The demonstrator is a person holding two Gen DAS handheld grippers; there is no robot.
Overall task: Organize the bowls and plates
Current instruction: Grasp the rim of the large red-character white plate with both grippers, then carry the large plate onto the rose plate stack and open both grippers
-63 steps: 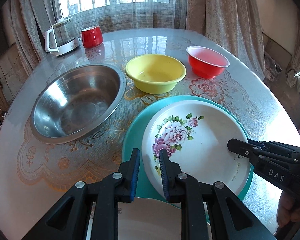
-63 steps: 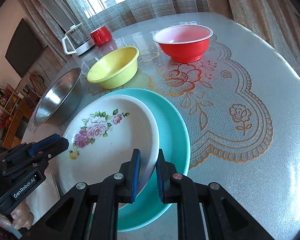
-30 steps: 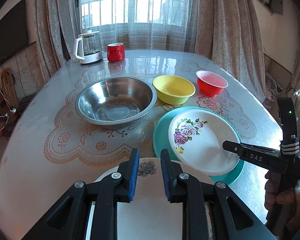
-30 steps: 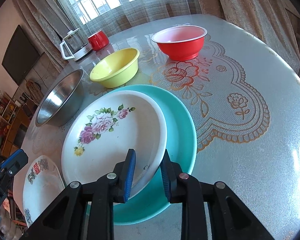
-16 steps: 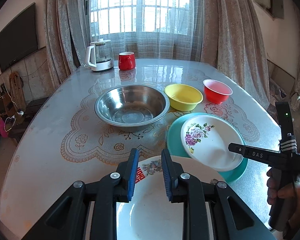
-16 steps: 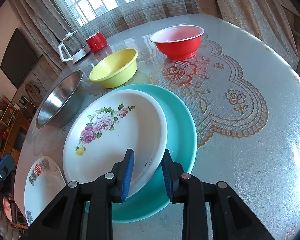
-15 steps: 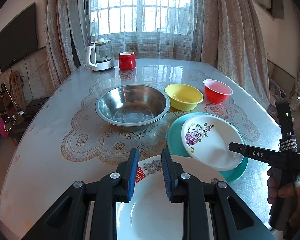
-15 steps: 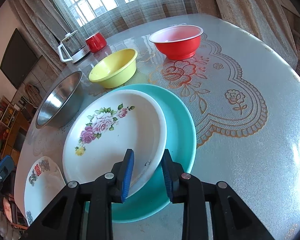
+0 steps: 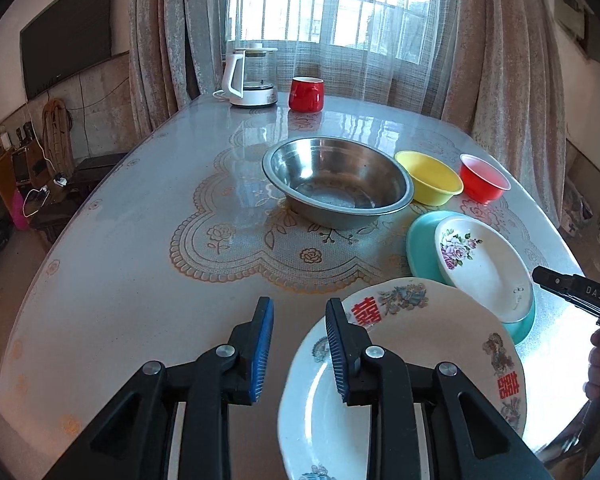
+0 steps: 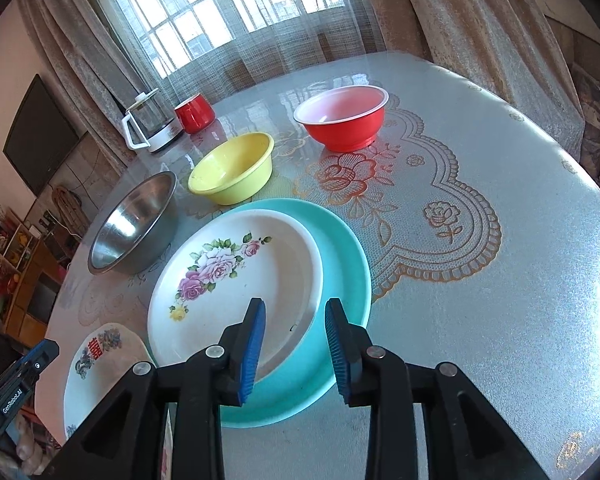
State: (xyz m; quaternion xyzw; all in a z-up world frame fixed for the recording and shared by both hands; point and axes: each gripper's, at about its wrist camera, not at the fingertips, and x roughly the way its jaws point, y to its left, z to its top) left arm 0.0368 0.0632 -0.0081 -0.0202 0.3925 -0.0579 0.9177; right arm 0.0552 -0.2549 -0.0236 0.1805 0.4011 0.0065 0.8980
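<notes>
Right wrist view: my right gripper (image 10: 294,338) has just been opening, jaws apart astride the near rim of the white rose-printed plate (image 10: 236,280), no longer pinching it; that plate rests inside the turquoise round plate (image 10: 340,248), lower centre. Left wrist view: my left gripper (image 9: 298,346), jaws also just opening, empty, has pulled back beside the white plate with red characters (image 9: 412,368), lower right. Next candidate, I judge.

Table (image 9: 120,280), steel bowl (image 9: 336,184), teal plate (image 10: 340,256)

Home dining room: curtained window (image 9: 332,12), kettle (image 9: 249,76), tableware.
</notes>
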